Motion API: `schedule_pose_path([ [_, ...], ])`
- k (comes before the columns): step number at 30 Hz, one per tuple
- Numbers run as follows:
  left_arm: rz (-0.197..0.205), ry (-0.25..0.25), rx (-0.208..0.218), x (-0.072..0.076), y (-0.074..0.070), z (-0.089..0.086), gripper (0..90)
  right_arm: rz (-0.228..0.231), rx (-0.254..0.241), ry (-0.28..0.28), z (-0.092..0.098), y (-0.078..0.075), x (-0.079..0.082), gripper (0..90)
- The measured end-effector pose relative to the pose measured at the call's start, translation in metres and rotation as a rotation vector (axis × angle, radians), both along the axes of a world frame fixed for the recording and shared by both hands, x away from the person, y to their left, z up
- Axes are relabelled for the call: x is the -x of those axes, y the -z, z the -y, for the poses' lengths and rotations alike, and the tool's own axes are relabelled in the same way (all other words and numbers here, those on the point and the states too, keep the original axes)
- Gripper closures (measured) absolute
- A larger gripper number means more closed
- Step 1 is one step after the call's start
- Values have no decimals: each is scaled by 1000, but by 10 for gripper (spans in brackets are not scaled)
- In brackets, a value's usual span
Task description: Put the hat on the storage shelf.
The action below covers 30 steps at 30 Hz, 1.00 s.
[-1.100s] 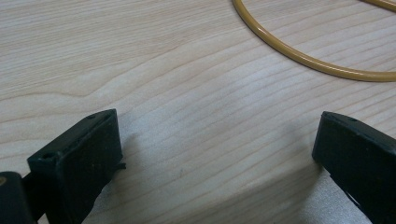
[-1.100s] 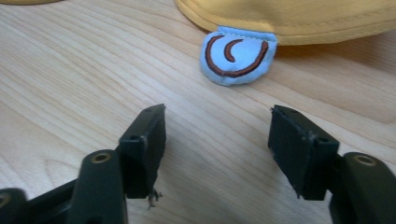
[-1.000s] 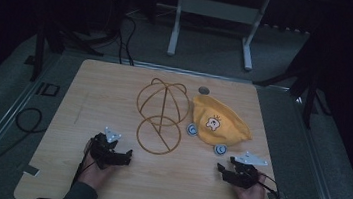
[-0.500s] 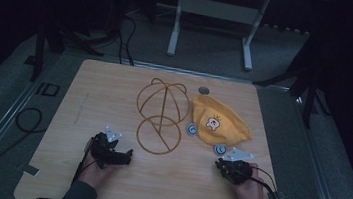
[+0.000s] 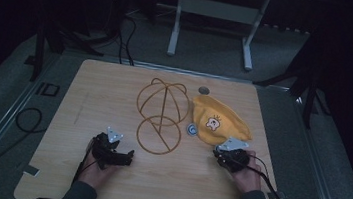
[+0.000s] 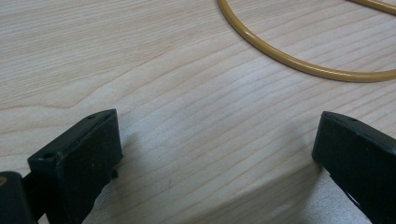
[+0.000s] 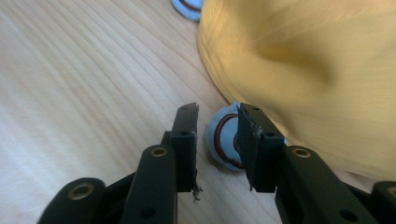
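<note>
Lower left, the left gripper (image 5: 129, 157) sits wide open over bare table (image 5: 90, 84). Lower right, the right gripper (image 7: 215, 140), jaws just reopening and slightly apart, frames a blue round badge (image 7: 223, 142) at the yellow hat's (image 5: 220, 119) edge.

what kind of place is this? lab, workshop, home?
Likely a lab-style recording setup, not a home. A bare wooden table sits in a dark room, cables trail over the floor, and a metal stand is behind it. Props are staged: a yellow cap beside a wire cap frame.
</note>
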<state>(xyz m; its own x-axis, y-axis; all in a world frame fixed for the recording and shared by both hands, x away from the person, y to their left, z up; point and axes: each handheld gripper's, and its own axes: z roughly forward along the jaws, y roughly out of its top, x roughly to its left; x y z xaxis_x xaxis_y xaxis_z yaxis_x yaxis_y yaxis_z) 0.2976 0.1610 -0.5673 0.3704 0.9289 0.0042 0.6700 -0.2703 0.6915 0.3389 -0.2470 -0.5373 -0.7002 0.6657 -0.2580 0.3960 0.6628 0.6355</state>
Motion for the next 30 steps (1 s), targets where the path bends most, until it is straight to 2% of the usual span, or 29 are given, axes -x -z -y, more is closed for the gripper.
schedule_pose_path([
  [1, 0, 2, 0, 0, 0, 0, 15, -25, 5, 15, -1, 6, -6, 665],
  [5, 0, 6, 1, 0, 0, 1, 15, -39, -5, 41, -1, 10, -12, 674],
  [6, 0, 6, 2, 0, 0, 1, 15, -40, 8, 55, -2, 10, -14, 736],
  [8, 0, 7, 1, 0, 0, 1, 15, -41, 16, 60, -2, 10, -15, 754],
  [9, 0, 8, 1, 0, 0, 1, 15, -32, 24, 69, -2, 10, -16, 823],
  [11, 0, 10, -1, 1, 0, 1, 15, -40, 25, 78, -3, 8, -18, 848],
  [18, 0, 10, 1, 1, 0, 2, 15, -57, 7, 69, -9, 4, -23, 860],
  [20, 1, 10, 1, 1, 0, 2, 15, -64, -14, 62, -13, 2, -26, 861],
  [30, 1, 16, 1, 1, 0, 2, 15, -55, -61, 30, -28, -8, -34, 863],
])
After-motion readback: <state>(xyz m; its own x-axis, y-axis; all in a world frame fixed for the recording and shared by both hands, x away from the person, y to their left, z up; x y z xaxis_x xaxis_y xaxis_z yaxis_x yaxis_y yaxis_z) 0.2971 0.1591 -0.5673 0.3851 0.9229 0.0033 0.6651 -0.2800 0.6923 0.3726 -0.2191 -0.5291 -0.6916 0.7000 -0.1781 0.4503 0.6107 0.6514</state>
